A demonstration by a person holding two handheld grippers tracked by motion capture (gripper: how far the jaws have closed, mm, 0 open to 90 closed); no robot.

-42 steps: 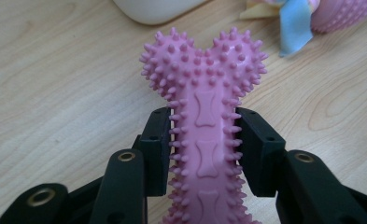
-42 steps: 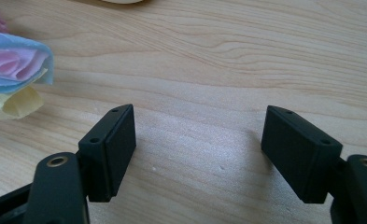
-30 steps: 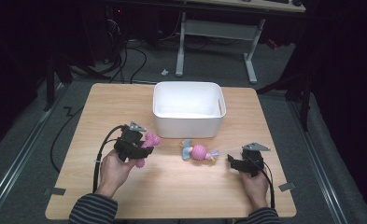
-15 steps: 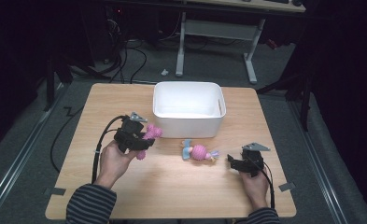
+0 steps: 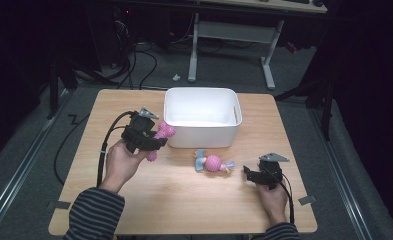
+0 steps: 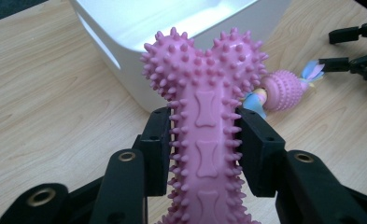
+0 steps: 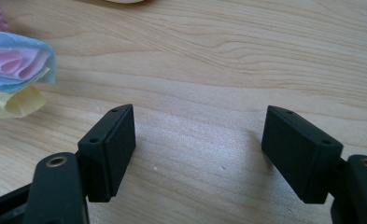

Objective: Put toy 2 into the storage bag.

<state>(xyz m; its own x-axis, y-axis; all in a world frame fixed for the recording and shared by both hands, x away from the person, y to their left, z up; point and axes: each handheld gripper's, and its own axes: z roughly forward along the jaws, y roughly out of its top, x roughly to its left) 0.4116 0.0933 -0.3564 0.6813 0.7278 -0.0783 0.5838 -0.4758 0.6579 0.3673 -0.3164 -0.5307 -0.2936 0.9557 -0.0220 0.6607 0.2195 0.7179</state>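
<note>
Pink bone toy [image 5: 160, 136] lifted closer to bin [image 5: 202, 118]

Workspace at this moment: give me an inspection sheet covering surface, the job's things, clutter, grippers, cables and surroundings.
Surface: wooden table, tape tabs at its near corners.
Job's things: pink spiky bone toy lifted off the table beside the white bin; pink ball toy with pastel frills lies in front of the bin.
Clutter: nothing seen.
Grippers: left gripper shut on the bone toy's shaft; right gripper open, low over bare wood near the frills.
Cables: black cable trails from the left gripper; more on the floor.
Surroundings: dark room, grey floor, white desk frame behind.
</note>
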